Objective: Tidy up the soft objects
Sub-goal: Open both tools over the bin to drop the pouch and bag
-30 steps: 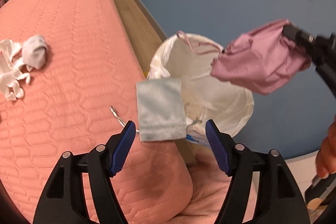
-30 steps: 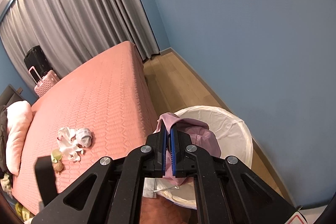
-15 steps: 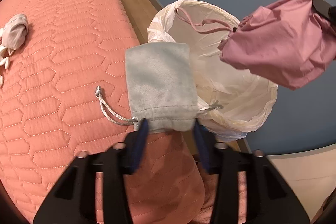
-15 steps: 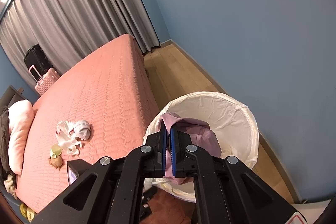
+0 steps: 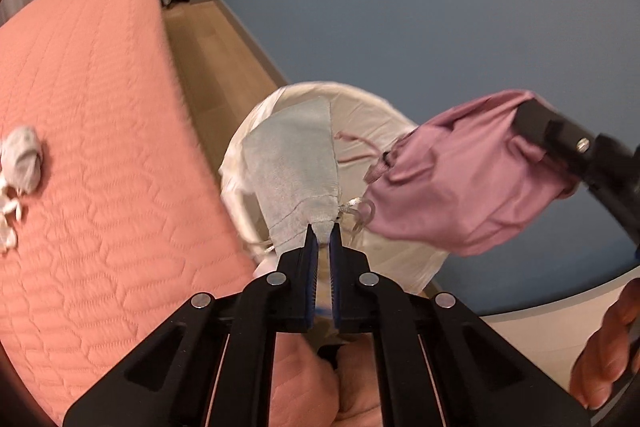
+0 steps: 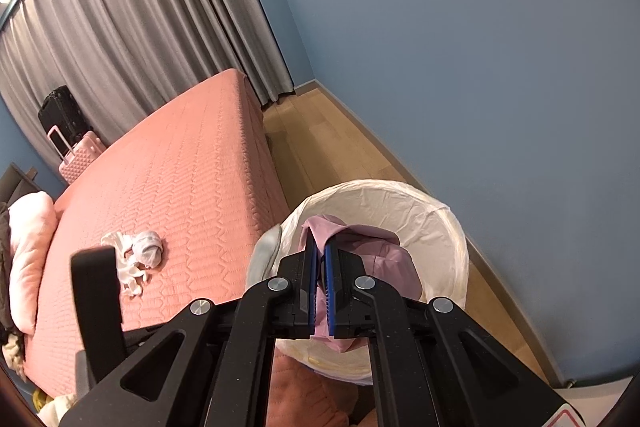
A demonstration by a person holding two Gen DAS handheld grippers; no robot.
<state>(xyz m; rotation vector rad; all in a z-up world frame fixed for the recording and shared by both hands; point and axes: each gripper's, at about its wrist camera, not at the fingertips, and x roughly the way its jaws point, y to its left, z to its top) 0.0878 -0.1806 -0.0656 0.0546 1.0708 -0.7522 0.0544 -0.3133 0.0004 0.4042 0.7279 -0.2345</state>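
Note:
A pale grey velvet drawstring pouch (image 5: 294,163) hangs lifted in front of the white-lined bin (image 5: 400,261). My left gripper (image 5: 323,231) is closing its jaws on the pouch's gathered drawstring end, and the pads pinch the cloth. To the right, a mauve fabric bag (image 5: 460,179) hangs above the bin's mouth. My right gripper (image 6: 320,247) is shut on that mauve bag (image 6: 384,251), over the bin's rim (image 6: 384,187). An edge of the grey pouch (image 6: 268,247) shows at the bin's left side.
The salmon quilted bed (image 5: 100,147) fills the left, with a grey sock and white cloths (image 6: 140,251) lying on it. A pink pillow (image 6: 28,251) and two suitcases (image 6: 76,155) sit beyond. Blue wall and wooden floor lie behind the bin. A hand (image 5: 608,343) shows at the right edge.
My left gripper went from open around the grey pouch to shut on its drawstring end and lifted it off the bed edge toward the bin. The right gripper with the mauve bag stayed put.

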